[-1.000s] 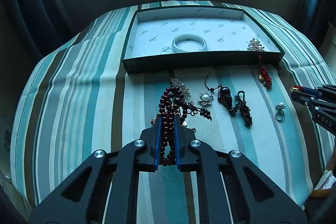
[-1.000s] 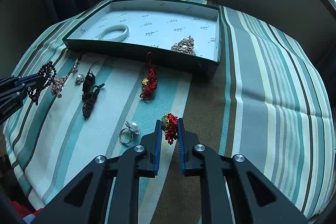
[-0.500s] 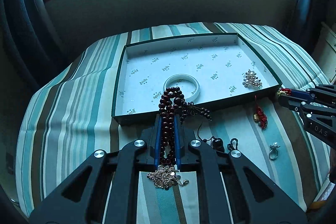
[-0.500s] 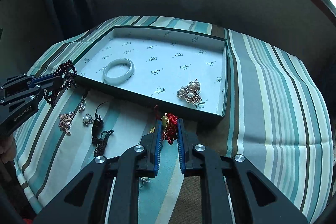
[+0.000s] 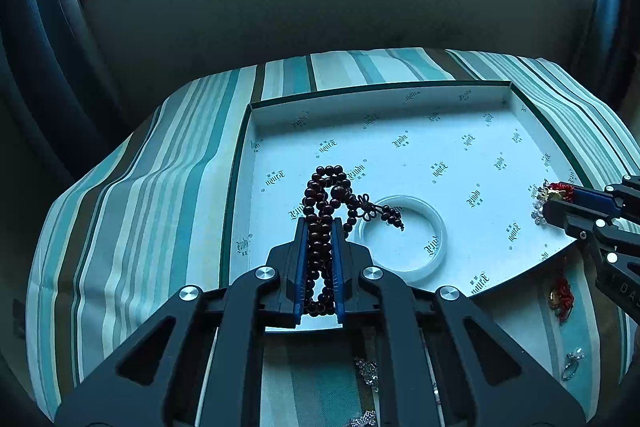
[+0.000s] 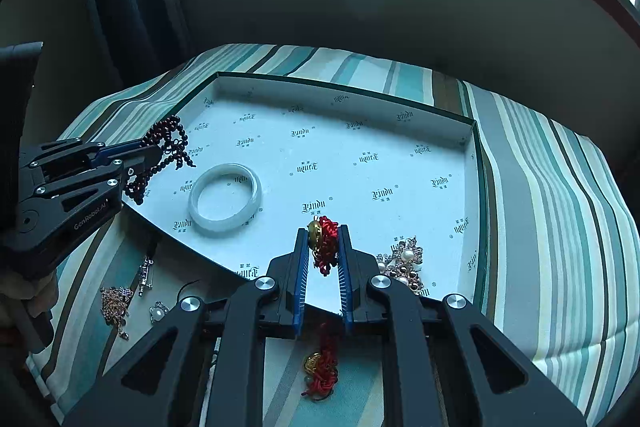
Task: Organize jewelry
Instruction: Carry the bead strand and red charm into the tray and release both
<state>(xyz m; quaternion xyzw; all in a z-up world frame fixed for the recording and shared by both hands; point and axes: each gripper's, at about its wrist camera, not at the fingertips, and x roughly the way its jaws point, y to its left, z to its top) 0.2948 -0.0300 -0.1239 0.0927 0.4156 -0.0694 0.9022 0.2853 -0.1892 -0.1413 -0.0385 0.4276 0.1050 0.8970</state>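
The dark bead strand (image 5: 325, 211) was clamped between the left gripper (image 5: 320, 227) fingers at lower centre, over the tray (image 5: 256, 115); the red knotted charm (image 6: 325, 241) was pinched in the right gripper (image 6: 323, 233). Each would best be lowered onto bare lining, clear of the white bangle (image 6: 225, 197) and pearl cluster (image 6: 402, 265), before release. "GenRobot.AI" was read on the left gripper; the lining's repeated print seemed "Lindu".

Glossy dark wooden beads (image 5: 325, 195), smooth milky bangle (image 6: 225, 197), matt printed paper tray lining (image 6: 360, 179), striped cloth (image 5: 132, 211)
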